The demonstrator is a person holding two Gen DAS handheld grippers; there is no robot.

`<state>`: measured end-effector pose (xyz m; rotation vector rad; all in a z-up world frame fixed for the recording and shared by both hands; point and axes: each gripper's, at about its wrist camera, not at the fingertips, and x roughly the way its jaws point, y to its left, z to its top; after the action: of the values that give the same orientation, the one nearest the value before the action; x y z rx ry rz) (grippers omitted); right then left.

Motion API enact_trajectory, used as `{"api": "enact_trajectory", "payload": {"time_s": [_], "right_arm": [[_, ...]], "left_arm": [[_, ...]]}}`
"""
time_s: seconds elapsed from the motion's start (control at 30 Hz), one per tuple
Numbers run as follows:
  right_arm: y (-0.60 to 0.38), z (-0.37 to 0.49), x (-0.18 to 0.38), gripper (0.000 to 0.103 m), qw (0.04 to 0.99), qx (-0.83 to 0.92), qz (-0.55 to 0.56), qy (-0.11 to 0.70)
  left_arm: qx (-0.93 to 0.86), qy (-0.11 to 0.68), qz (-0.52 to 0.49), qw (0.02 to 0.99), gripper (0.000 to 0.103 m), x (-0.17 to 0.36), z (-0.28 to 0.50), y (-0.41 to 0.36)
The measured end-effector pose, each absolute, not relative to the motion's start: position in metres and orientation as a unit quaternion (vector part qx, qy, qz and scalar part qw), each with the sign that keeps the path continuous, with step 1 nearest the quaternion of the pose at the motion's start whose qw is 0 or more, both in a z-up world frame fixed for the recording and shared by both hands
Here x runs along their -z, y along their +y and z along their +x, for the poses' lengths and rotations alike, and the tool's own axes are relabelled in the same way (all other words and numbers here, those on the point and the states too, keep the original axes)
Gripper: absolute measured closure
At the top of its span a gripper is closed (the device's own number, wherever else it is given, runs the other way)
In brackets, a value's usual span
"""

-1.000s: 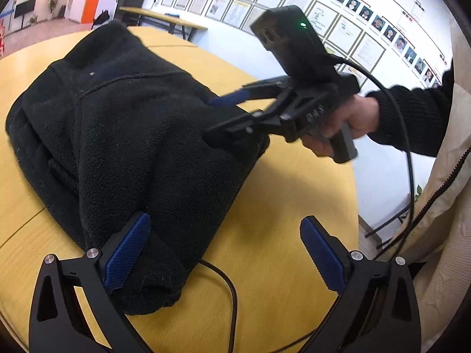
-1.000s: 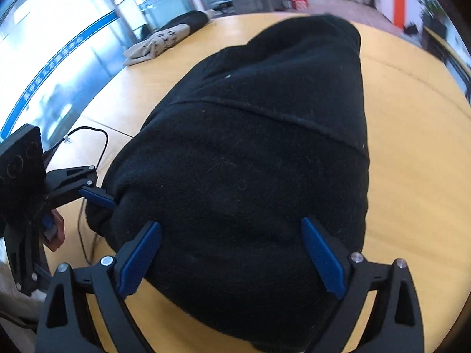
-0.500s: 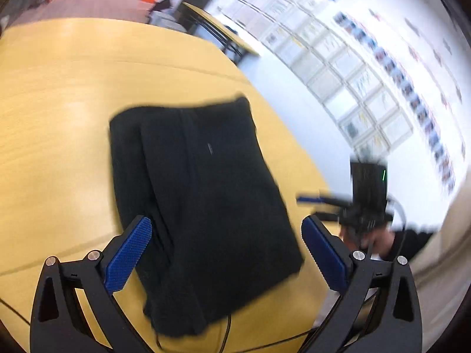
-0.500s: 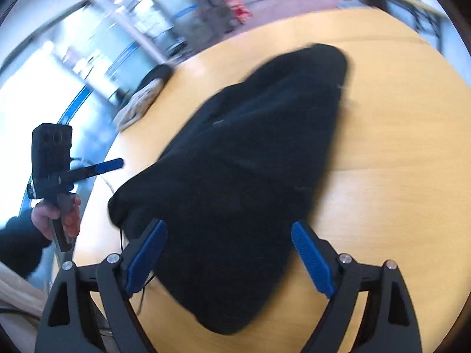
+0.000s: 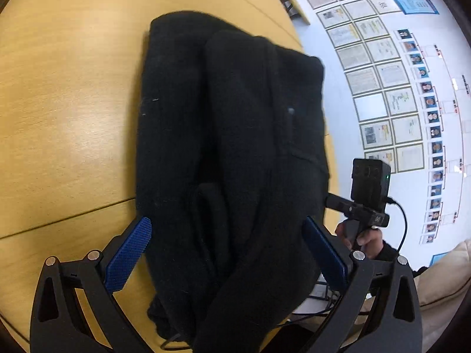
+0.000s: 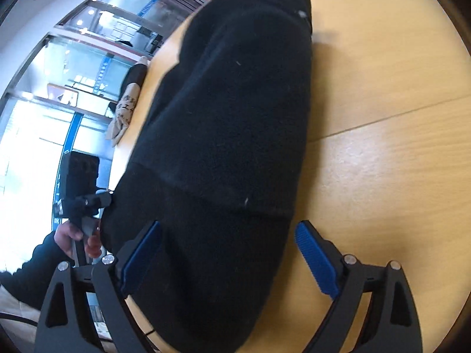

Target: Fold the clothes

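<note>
Fleece [image 5: 235, 153] between open left claw [image 5: 226, 253] fingers

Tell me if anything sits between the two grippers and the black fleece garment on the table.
Nothing visible does. The folded black fleece garment lies on the round wooden table, and both the open left gripper and the open right gripper already straddle its near end.

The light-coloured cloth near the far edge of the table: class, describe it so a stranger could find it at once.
Start at the round wooden table and its big black fleece garment. Look past the fleece to the table's far left rim in the right wrist view: there lies a crumpled beige cloth. Its pale colour and dark printed marks set it apart.
</note>
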<state>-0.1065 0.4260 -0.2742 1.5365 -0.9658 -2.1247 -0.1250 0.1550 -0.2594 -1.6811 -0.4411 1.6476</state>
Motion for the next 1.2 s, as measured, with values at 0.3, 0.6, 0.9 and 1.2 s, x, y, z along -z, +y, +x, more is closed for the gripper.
{"api": "enact_trajectory", "payload": {"time_s": [0.3, 0.6, 0.9, 1.2], "right_arm": [[0.421, -0.116, 0.286, 0.005, 0.174, 0.740, 0.544, -0.356], [0.414, -0.117, 0.290, 0.000, 0.200, 0.742, 0.545, -0.335], [0.407, -0.118, 0.284, 0.018, 0.198, 0.756, 0.556, -0.282], [0.401, -0.105, 0.265, 0.051, 0.179, 0.776, 0.552, -0.249]], "left_arm": [[-0.616, -0.166, -0.670, 0.380, 0.000, 0.278, -0.129, 0.157], [-0.575, -0.174, -0.668, 0.439, 0.000, 0.281, -0.141, 0.177], [-0.568, -0.145, -0.674, 0.449, 0.002, 0.273, -0.150, 0.191], [-0.583, -0.168, -0.671, 0.425, 0.035, 0.255, -0.153, 0.173]]}}
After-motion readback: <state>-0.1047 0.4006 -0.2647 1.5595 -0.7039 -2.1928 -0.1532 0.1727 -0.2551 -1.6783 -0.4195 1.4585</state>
